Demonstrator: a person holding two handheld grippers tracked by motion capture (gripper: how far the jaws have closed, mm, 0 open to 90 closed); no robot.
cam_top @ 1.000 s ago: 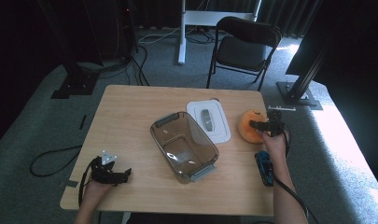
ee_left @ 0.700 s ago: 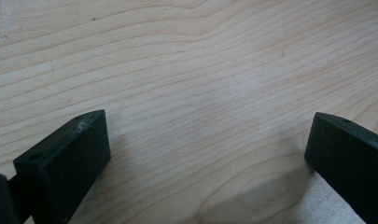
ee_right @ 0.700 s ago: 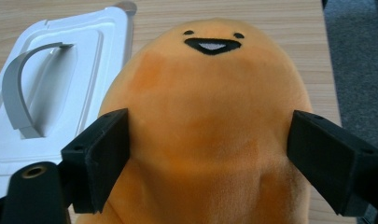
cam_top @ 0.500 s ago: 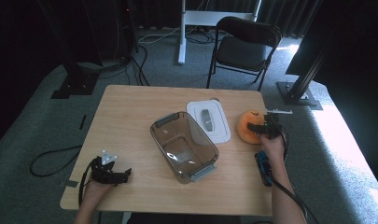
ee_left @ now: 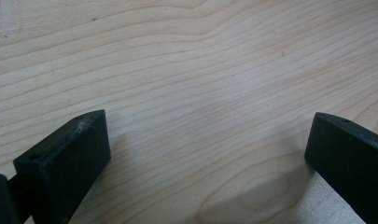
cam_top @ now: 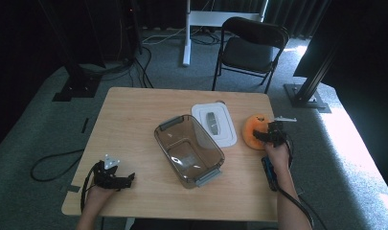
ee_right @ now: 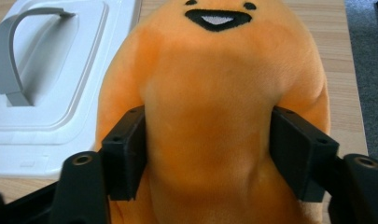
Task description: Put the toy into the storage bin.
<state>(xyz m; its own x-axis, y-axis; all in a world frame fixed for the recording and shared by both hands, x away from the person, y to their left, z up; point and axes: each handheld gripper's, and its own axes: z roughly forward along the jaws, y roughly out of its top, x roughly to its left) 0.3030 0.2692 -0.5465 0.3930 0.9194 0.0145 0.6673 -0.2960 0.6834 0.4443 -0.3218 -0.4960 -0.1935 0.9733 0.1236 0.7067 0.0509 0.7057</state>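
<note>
Dark curtains, a folding chair (cam_top: 251, 45) and cables on grey carpet ring the wooden table (cam_top: 134, 110) where the work sits. At its right edge the right gripper (cam_top: 264, 136) has just been closing on the orange plush (cam_top: 251, 130), and in the right gripper view both pads dent the plush (ee_right: 214, 116) at its waist, so the jaws press on it about half closed. The plush lies on the table just beside the white lid (cam_top: 214, 123), its stitched face pointing away from the gripper. The left gripper (cam_top: 127, 179) rests near the front left corner, jaws wide apart over bare wood with nothing between them.

The grip looks risky, judging by the softness: the filling gives under the pads, so a lift could let the plush slide out or sag and swing. The likely cause would be a squeeze that stops too early, or a bite that catches only fabric. Swinging low toward the bin (cam_top: 189, 151) could knock the lid, which lies between the two, or catch the bin's rim. The blue tool (cam_top: 268, 171) lying under the right forearm could be dragged off the table by the trailing cable.

Counted: one plush, one clear bin, one lid with one grey handle (ee_right: 11, 51), one blue tool, one chair, two grippers.
</note>
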